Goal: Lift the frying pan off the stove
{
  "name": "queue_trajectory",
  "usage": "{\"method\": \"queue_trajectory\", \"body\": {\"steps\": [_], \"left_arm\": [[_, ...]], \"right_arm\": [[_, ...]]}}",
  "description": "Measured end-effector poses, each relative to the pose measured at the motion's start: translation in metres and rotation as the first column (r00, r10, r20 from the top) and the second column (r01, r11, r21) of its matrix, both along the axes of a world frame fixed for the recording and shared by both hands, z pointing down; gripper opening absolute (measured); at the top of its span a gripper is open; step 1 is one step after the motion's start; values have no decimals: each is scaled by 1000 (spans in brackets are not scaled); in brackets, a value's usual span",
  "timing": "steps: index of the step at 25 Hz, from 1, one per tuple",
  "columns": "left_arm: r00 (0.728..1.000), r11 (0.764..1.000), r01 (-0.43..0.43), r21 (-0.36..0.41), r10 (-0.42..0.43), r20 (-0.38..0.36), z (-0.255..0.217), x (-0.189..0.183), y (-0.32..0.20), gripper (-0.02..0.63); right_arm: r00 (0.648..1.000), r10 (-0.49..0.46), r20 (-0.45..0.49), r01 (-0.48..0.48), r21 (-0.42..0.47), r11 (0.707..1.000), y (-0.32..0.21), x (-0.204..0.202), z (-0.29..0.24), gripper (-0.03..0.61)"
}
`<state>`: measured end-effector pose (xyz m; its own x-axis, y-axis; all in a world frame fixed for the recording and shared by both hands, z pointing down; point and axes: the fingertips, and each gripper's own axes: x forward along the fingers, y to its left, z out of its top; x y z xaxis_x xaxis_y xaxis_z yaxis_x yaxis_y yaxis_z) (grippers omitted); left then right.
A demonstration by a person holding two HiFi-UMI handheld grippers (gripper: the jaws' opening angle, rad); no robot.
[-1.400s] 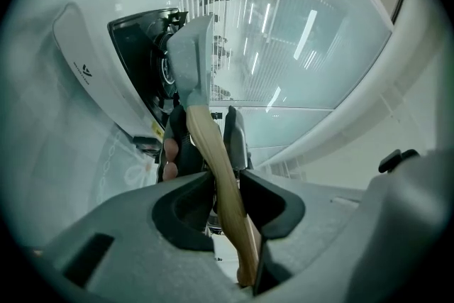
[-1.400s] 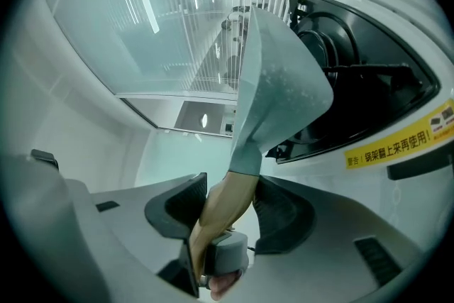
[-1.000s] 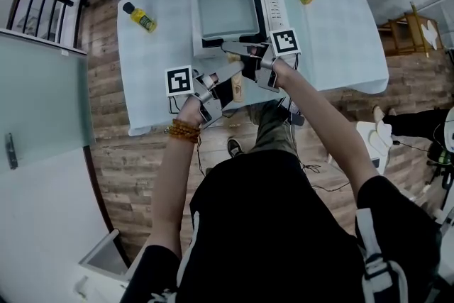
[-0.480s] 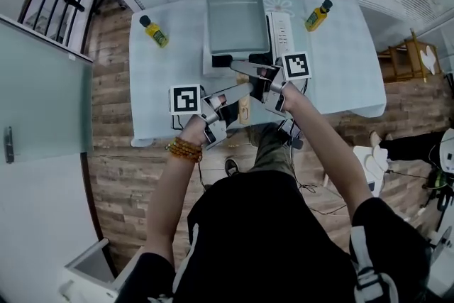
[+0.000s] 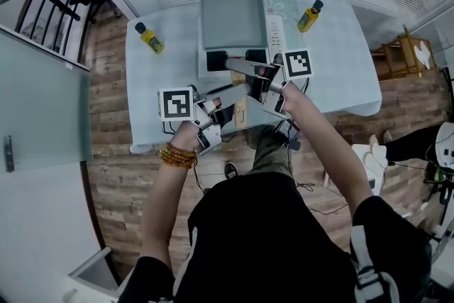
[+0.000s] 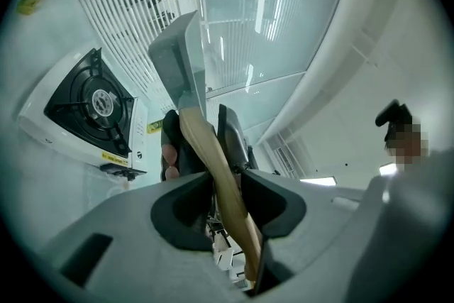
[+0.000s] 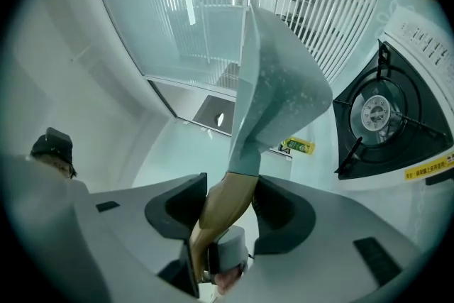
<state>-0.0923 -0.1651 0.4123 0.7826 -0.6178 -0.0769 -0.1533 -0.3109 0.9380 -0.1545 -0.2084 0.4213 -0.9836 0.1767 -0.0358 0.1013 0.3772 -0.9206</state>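
While clamped, hand-held grippers (image 6: pixel 206 142) (image 7: pixel 228 202) on handle (image 5: pixel 240 110).

**Much of the pan and stove out of sight**

In the head view the frying pan (image 5: pixel 230 14), out beyond both sets of jaws, covers most of the stove (image 5: pixel 275 28). The print on the stove's control strip is too small to read. The wooden handle (image 5: pixel 240 110) is largely covered by the left gripper (image 5: pixel 234 92) and the right gripper (image 5: pixel 248 74).

In the left gripper view the handle's near end drops behind the gripper body, and the pan shows edge-on, so its inside is unseen. In the right gripper view the picture's rim cuts off the stove, to the right of the jaws.
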Motion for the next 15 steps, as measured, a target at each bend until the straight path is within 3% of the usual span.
{"method": "queue_trajectory", "body": {"steps": [4,15], "left_arm": [[1000,999,-8,34,7,30,-18,4,5,132],[1000,995,-24,95,24,-3,-54,20,24,133]], "right_arm": [[1000,-4,20,3,28,1000,6,4,-22,192],[1000,13,25,-14,55,998,24,19,-57,192]]}}
